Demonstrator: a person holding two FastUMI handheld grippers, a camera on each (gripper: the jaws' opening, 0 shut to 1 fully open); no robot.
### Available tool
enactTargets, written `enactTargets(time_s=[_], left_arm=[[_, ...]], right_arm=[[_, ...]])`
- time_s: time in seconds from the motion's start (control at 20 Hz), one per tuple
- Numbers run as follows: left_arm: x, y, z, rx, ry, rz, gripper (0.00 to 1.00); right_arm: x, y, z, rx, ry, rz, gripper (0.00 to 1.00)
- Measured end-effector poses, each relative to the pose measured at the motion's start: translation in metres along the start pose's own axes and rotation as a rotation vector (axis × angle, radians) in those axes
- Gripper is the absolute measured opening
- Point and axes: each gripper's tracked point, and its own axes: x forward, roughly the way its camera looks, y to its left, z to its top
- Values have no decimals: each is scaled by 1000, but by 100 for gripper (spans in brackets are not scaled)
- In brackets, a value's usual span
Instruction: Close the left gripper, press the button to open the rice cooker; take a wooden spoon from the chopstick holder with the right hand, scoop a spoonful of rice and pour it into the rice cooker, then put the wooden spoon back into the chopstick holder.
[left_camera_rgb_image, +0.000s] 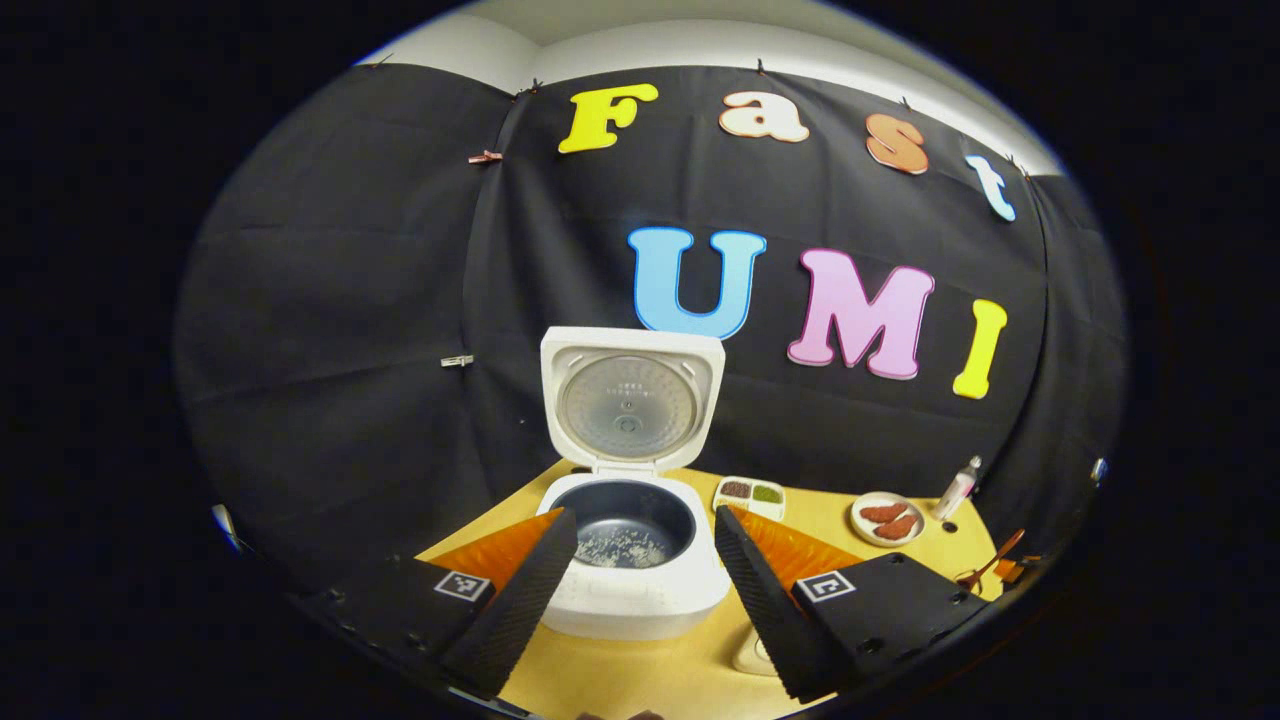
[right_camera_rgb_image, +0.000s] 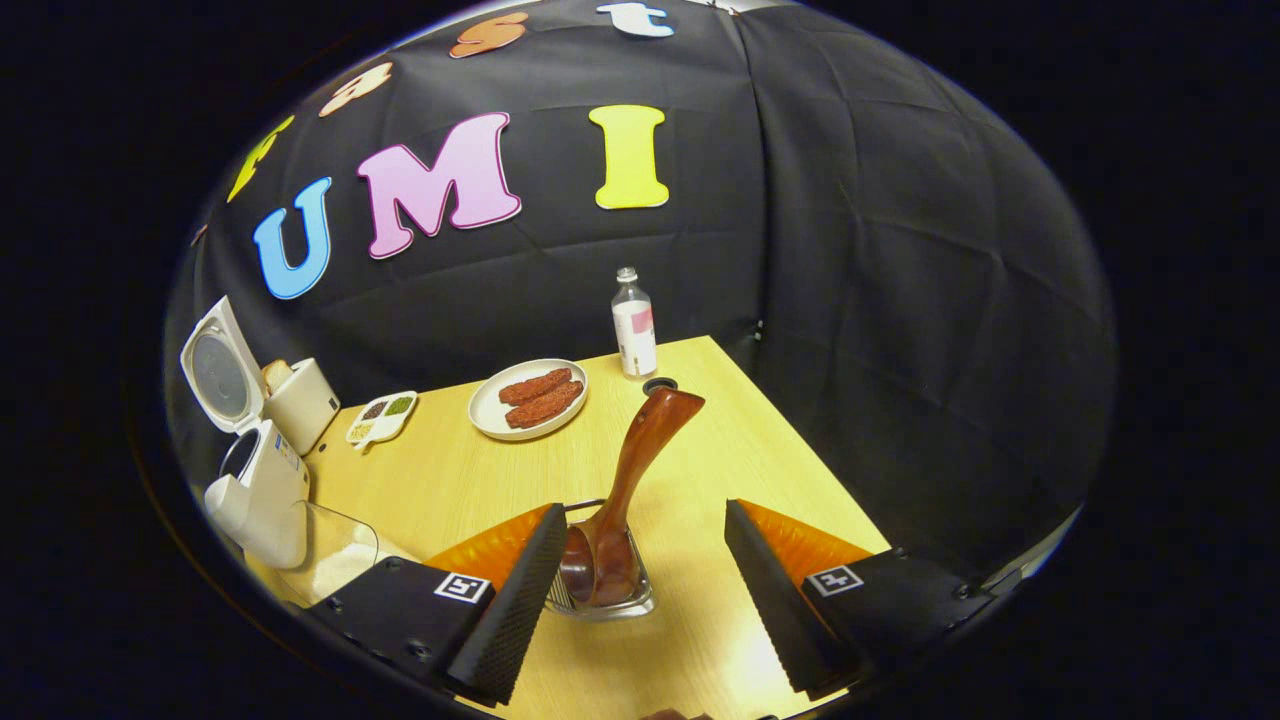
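White plastic rice cooker stands on the pale wooden table with its lid raised upright; a thin scatter of rice grains lies in the dark inner pot. The button press and the pour therefore appear complete.

Left gripper hovers before the cooker, fingers spread wide and holding nothing.

Reddish-brown glossy wooden spoon stands bowl-down in the clear, wire-edged chopstick holder, handle leaning up and away toward the far edge of the table. Right gripper sits just above the holder with fingers spread apart on either side of the spoon, neither touching it. Whether the left finger contacts the holder's rim cannot be determined.

Judgement: the final step, returning the spoon, is at or near completion. The next move calls only for a straight withdrawal, clear of the tilted handle, which could be knocked over.

Elsewhere on the table: a white plate of brown patties and a clear bottle.
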Motion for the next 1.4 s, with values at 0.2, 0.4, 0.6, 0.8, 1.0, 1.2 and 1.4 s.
enactTargets(time_s=[0.2, 0.4, 0.6, 0.8, 1.0, 1.2, 1.4], left_arm=[[28, 4, 60, 1, -67, 3, 95], [55, 16, 124, 66, -158, 24, 95], [87, 14, 174, 80, -227, -18, 94], [129, 9, 192, 103, -233, -61, 94], [181, 3, 188, 170, -206, -77, 94], [240, 1, 175, 202, -171, -99, 94], [288, 12, 160, 191, -133, -121, 95]], right_arm=[[-32, 9, 7, -39, -31, 31, 99], [-59, 21, 12, -63, -64, 53, 99], [-73, 37, 22, -134, -100, 88, 99], [-81, 56, 38, -164, -126, 120, 99], [-90, 74, 50, -150, -157, 130, 99], [-102, 86, 48, -182, -162, 125, 99], [-114, 93, 41, -202, -157, 103, 100]])
